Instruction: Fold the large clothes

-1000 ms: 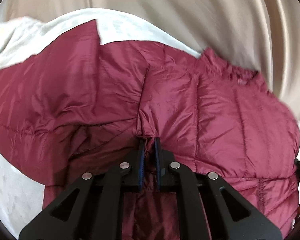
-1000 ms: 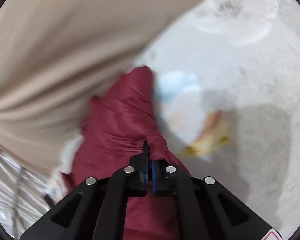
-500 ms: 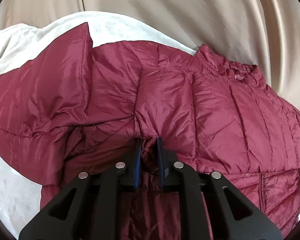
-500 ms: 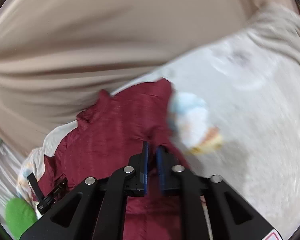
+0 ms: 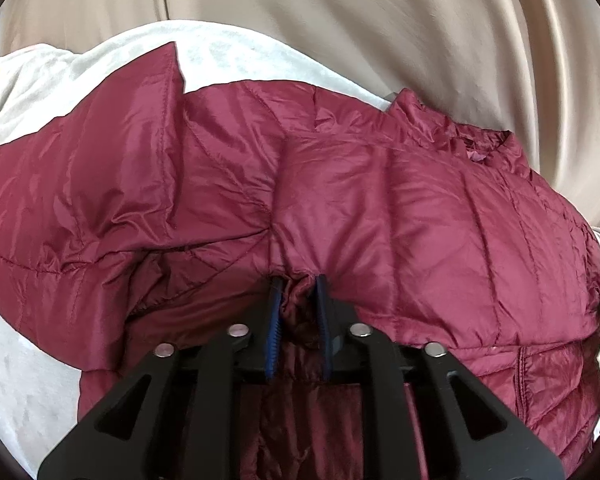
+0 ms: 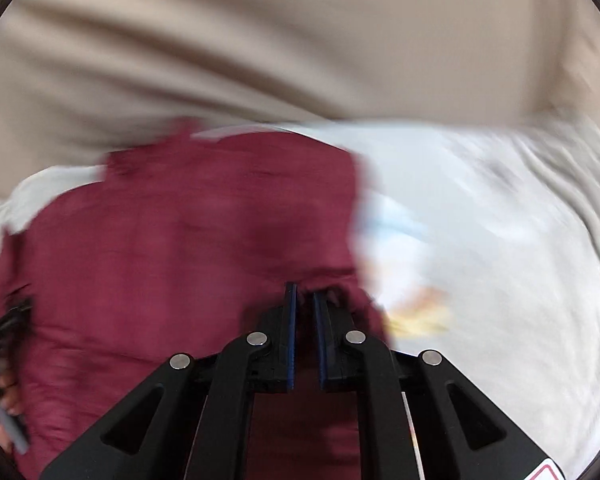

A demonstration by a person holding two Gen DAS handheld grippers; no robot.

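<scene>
The left tongs (image 5: 298, 280) have just opened a bit, red jacket (image 5: 380, 208) bunched loosely between them, filling mid-frame. The right tongs (image 6: 303, 294) let go, nearly closed, empty.

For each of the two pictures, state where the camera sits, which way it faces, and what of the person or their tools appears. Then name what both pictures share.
Left wrist view: sits on the left tool, faces forward and down at the maroon jacket; a fold bunches between its parted fingers.
Right wrist view: sits on the right tool, faces down over the jacket's edge, blurred; a hand shows at left.
Shared: the jacket, white cover, beige curtain.
</scene>
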